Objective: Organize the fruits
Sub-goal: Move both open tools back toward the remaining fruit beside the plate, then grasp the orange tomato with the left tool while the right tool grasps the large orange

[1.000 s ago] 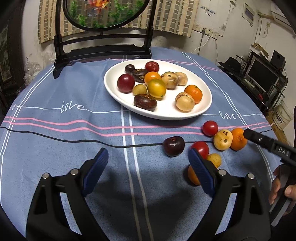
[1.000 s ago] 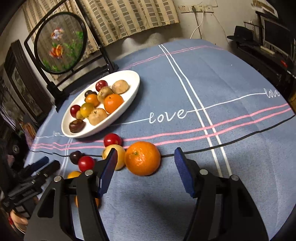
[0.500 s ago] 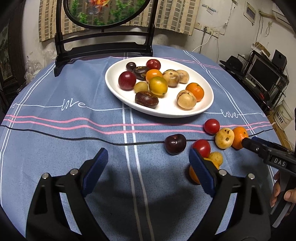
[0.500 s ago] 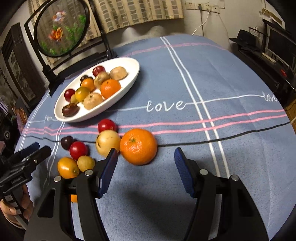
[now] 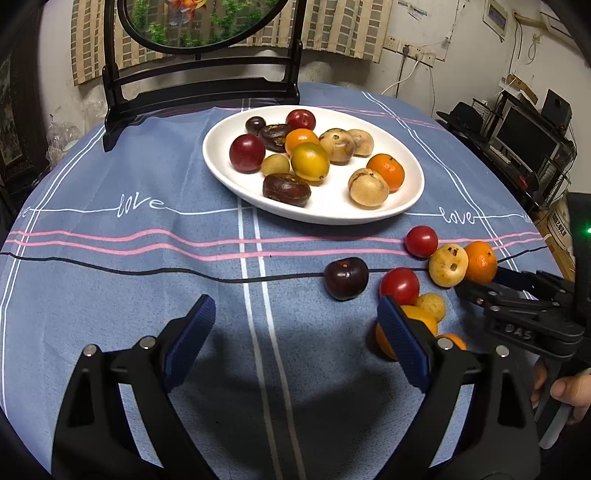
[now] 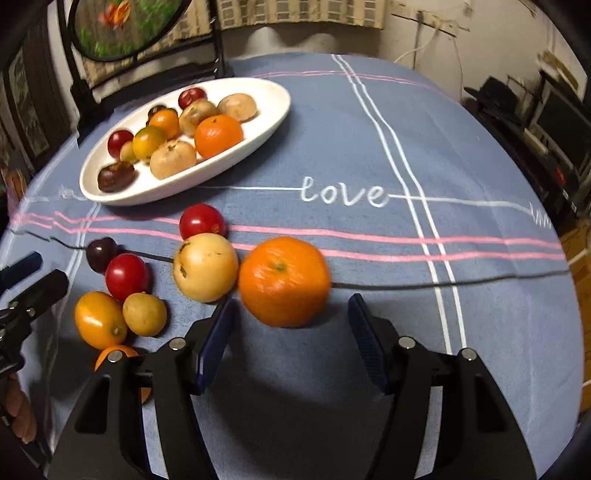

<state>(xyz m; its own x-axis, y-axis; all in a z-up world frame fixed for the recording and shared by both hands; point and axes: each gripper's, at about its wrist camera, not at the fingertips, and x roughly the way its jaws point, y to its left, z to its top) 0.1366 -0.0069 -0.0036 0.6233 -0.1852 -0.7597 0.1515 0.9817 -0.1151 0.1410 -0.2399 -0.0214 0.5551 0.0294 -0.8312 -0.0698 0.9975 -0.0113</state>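
A white oval plate [image 5: 406, 201] [image 6: 273, 110] holds several fruits. Loose fruits lie on the blue tablecloth in front of it: an orange mandarin [image 6: 283, 281] [image 5: 480, 261], a tan fruit [image 6: 205, 266] [image 5: 448, 264], two red tomatoes [image 6: 201, 220] [image 6: 126, 276], a dark plum [image 5: 345, 277] [image 6: 101, 253], and yellow-orange fruits [image 6: 99, 319]. My right gripper [image 6: 291, 341] is open, its tips just short of the mandarin on either side. My left gripper [image 5: 295, 339] is open and empty above the cloth, left of the loose pile.
A black chair with a round painted back [image 5: 199, 22] stands at the table's far edge. Shelves with electronics [image 5: 524, 144] stand to the right of the table. The right gripper's body [image 5: 524, 317] shows at the right in the left wrist view.
My right gripper has moved forward toward the mandarin, which now sits just ahead of its open fingers. My left gripper has drawn back and up slightly, staying open.
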